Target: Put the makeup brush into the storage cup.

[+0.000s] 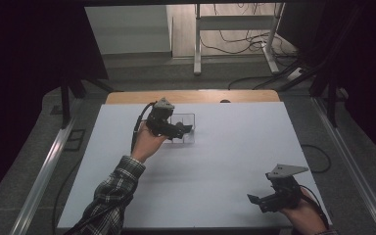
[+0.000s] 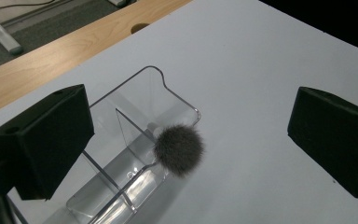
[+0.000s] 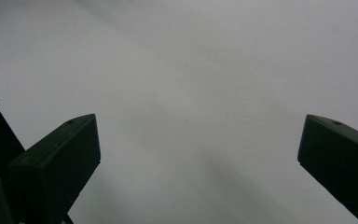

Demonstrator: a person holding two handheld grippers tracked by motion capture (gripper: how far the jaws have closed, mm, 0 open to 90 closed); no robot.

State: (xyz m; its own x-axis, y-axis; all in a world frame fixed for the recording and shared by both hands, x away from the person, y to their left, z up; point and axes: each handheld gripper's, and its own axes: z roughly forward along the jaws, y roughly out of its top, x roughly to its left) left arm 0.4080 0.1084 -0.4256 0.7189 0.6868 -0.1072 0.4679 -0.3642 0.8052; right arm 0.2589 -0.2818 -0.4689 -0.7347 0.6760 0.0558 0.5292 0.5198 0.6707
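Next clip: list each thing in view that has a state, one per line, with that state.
left gripper: open, jaws wide apart above the clear tray, holding nothing.
right gripper: open, nothing between the jaws, over bare white table near the right front corner.
clear tray: upright on the table, open-topped, divided into compartments.
furry grey ball: sitting at the tray's rim, not gripped; whether fully inside is unclear.
white table: flat, bare around the tray.
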